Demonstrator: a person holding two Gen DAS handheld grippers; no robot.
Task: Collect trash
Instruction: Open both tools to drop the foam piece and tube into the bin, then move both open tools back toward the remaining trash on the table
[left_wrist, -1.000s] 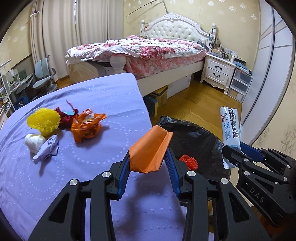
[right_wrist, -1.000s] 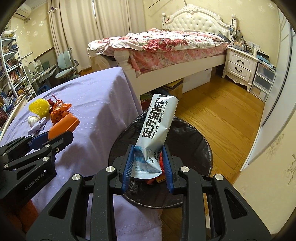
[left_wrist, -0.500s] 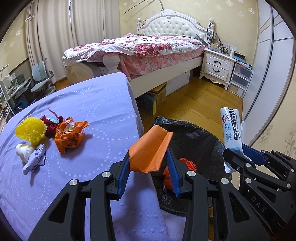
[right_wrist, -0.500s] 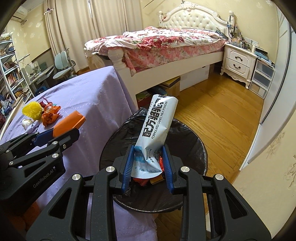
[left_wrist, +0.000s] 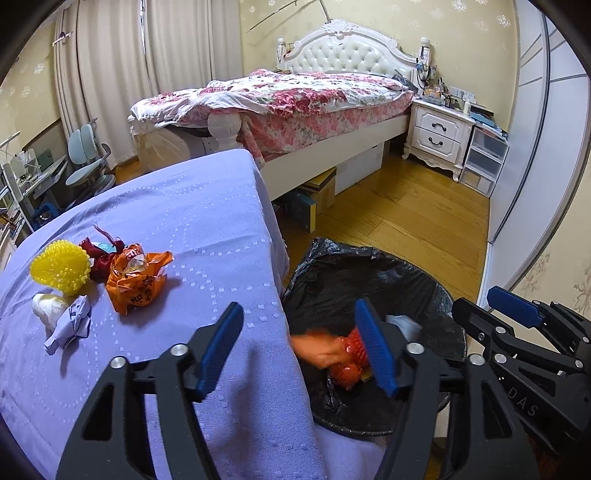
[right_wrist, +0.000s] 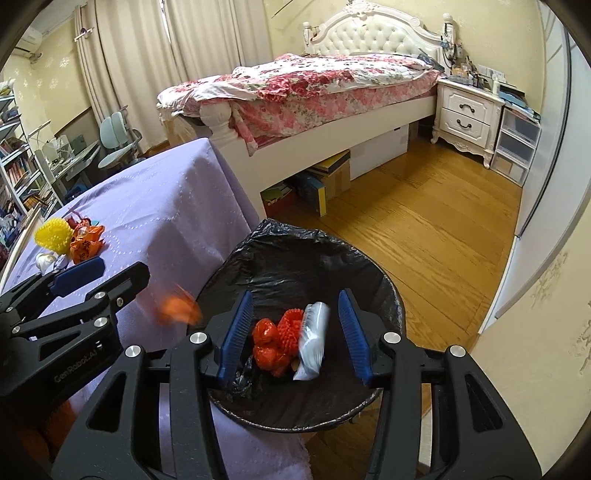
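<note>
A table draped in a lavender dotted cloth (left_wrist: 177, 229) is filling the left of both views, and a round bin lined with a black plastic bag (right_wrist: 295, 251) is standing on the wooden floor right against the table's corner. The left gripper (left_wrist: 299, 343) is hanging over the table edge and the bin's rim, its blue-padded jaws opening with nothing pressed between them; a blurred orange folded piece of paper (left_wrist: 314, 345) is dropping just below them, at the bin's rim. The right gripper (right_wrist: 293, 332) is hovering above the bin's mouth, its jaws likewise opening and released, with a white and silver powder sachet (right_wrist: 312, 341) falling between them without touching either pad. Beside the sachet, inside the bin, a red spiky ball (right_wrist: 290, 326) and crumpled red wrappers (right_wrist: 267, 345) are lying on the liner. Well apart on the tablecloth, more trash is waiting in a cluster: a crumpled orange plastic bag (left_wrist: 135, 278), a yellow spiky ball (left_wrist: 61, 267), dark red scraps (left_wrist: 98, 253), a crumpled pale lilac paper (left_wrist: 70, 323) and a white tissue wad (left_wrist: 48, 308).
</note>
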